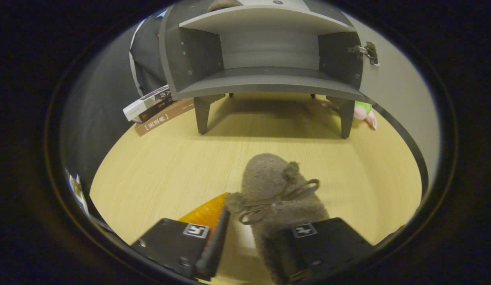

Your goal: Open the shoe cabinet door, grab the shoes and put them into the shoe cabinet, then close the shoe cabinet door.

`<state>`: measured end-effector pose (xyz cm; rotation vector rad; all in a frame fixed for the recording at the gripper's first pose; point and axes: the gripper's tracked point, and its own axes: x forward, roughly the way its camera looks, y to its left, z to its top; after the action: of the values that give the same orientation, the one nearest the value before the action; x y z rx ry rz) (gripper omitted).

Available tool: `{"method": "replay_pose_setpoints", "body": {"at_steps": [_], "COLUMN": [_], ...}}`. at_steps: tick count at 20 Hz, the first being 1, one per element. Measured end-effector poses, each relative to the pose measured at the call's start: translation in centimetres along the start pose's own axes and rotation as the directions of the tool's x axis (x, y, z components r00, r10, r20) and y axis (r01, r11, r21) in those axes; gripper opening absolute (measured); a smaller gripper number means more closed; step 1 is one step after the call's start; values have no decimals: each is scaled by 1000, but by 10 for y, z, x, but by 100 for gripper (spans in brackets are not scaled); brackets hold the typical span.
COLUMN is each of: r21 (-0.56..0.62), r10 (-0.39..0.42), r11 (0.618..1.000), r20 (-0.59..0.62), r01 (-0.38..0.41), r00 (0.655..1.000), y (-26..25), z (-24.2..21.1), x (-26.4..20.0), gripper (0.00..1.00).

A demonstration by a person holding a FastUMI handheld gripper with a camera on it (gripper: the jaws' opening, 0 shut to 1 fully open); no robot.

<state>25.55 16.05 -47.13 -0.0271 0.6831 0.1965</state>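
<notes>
A fuzzy grey-brown shoe [275, 190] with a thin bow sits between my fingers, toe pointing toward the cabinet. My gripper [254, 247] is shut on the shoe, one finger against each flank at the heel end, and a pale lining shows between them. The grey shoe cabinet [265, 85] stands on short legs at the far end of the wooden table [158, 166], well beyond the shoe. Its door [391, 91] is swung open to the right, a metal hinge [366, 51] showing, and the lower shelf is bare inside.
Stacked books [156, 107] lie to the left of the cabinet's front leg. A pink and green soft toy [364, 113] lies behind the right leg. An orange object [207, 211] lies just ahead of my left finger. Bare wood stretches from the shoe to the cabinet.
</notes>
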Motion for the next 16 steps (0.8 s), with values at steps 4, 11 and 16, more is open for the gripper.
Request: {"method": "replay_pose_setpoints", "body": {"at_steps": [4, 11, 16], "r21": [7, -11, -76], "r10": [58, 109, 115], "r11": [998, 994, 991], "r20": [-41, 11, 123], "r01": [-57, -109, -106], "r00": [998, 994, 986], "y": [8, 20, 38], "z": [1, 31, 83], "x": [-11, -62, -130], "gripper": [13, 7, 7]}}
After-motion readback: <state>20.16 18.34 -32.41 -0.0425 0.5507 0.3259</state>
